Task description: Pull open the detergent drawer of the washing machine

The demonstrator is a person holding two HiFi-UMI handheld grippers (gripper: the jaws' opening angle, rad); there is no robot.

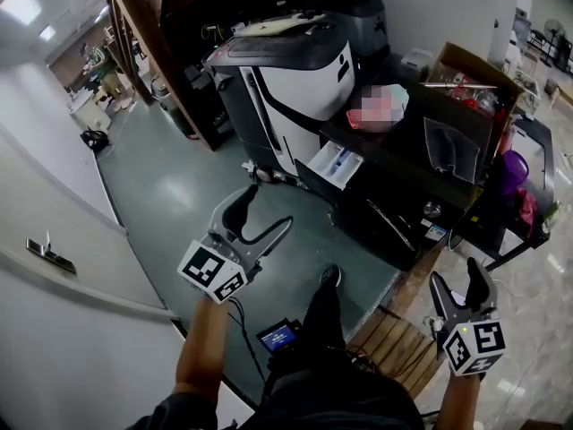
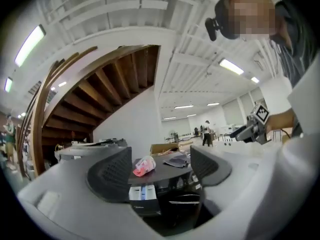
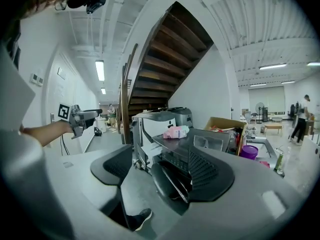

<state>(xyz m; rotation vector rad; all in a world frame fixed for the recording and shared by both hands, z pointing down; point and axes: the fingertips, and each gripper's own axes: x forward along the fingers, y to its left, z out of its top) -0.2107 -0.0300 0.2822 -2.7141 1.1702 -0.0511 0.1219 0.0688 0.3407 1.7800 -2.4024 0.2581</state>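
A black front-loading washing machine (image 1: 398, 213) stands on the green floor, and everything here is placed from it. Its white detergent drawer (image 1: 337, 165), with a blue compartment inside, juts out of the upper corner of the machine's front, pulled open. On the machine's dark top lie a pink-and-white soft packet (image 2: 144, 165) and a crumpled grey cloth (image 1: 452, 147). Just behind the machine stands a large white-and-dark-grey appliance (image 1: 286, 79), and beyond the machine's far side sit an open brown cardboard box (image 1: 470, 68) and a purple plastic tub (image 1: 513, 170). A slatted wooden board (image 1: 394, 340) lies on the floor close before the machine's front. The left gripper (image 1: 269, 208) hangs in front of the machine on the drawer's side, well apart from it, pointing level toward it; its jaws are spread and nothing is between them. The right gripper (image 1: 457, 276) hangs before the machine's other front corner, above the wooden board, clear of the machine; its jaws are likewise parted and grasp nothing, the machine showing only in the distance past its pads (image 3: 207, 170).
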